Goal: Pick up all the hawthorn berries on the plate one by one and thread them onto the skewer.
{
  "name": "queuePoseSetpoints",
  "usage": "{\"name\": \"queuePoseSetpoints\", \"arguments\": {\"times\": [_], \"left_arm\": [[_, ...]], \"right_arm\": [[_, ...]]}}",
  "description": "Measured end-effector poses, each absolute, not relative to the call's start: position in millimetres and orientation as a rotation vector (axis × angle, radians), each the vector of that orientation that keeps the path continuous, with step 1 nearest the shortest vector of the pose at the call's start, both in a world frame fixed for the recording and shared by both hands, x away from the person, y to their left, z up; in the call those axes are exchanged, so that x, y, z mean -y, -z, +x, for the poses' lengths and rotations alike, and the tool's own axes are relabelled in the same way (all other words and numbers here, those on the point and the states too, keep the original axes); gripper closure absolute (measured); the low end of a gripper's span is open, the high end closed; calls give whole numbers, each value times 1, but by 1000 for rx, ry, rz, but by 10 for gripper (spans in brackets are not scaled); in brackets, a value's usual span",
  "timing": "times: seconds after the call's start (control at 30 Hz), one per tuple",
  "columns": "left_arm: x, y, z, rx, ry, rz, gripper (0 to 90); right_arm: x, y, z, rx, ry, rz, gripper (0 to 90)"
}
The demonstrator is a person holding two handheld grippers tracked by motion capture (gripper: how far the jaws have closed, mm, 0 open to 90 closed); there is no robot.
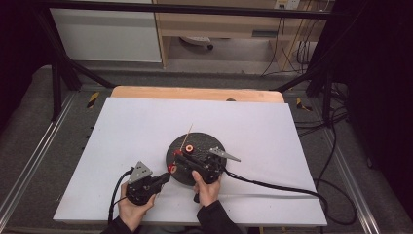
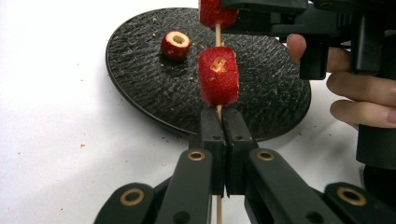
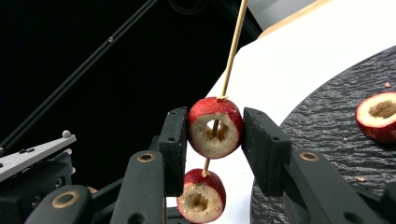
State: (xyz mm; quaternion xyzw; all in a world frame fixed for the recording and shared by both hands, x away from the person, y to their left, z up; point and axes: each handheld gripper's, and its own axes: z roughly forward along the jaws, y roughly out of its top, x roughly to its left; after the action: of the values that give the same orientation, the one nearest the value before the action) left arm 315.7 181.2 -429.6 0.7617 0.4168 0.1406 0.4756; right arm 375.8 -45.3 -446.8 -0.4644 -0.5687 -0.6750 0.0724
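Observation:
A thin wooden skewer (image 2: 217, 35) carries two red cored fruit pieces. My left gripper (image 2: 223, 116) is shut on the skewer's bare lower end, just under the lower fruit piece (image 2: 218, 74). The upper fruit piece (image 3: 215, 127) sits between the pads of my right gripper (image 3: 215, 121), which press on both its sides. Above it the skewer (image 3: 233, 46) runs on bare. In the high view both grippers, left (image 1: 167, 176) and right (image 1: 179, 157), meet at the near left rim of the round black plate (image 1: 204, 146). A third, loose fruit piece (image 2: 175, 44) lies on the plate.
The plate sits on a white board (image 1: 122, 131) that covers the table, with a wooden edge (image 1: 195, 92) behind it. Small crumbs dot the plate (image 2: 149, 84). A black cable (image 1: 272, 186) trails right from the right gripper across the board.

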Motion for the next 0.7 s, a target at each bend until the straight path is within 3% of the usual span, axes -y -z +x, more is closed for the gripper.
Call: {"name": "queuePoseSetpoints", "arguments": {"times": [0.07, 0.4, 0.7], "left_arm": [[-181, 429, 315, -1017, -350, 1864, 889], [-197, 428, 313, -1017, -368, 1891, 889], [-212, 429, 315, -1015, -365, 1950, 888]], "right_arm": [[46, 446, 375, 1741, 2027, -1393, 585], [64, 426, 379, 2022, 1989, -1396, 271], [83, 406, 399, 2368, 1734, -1376, 138]]}}
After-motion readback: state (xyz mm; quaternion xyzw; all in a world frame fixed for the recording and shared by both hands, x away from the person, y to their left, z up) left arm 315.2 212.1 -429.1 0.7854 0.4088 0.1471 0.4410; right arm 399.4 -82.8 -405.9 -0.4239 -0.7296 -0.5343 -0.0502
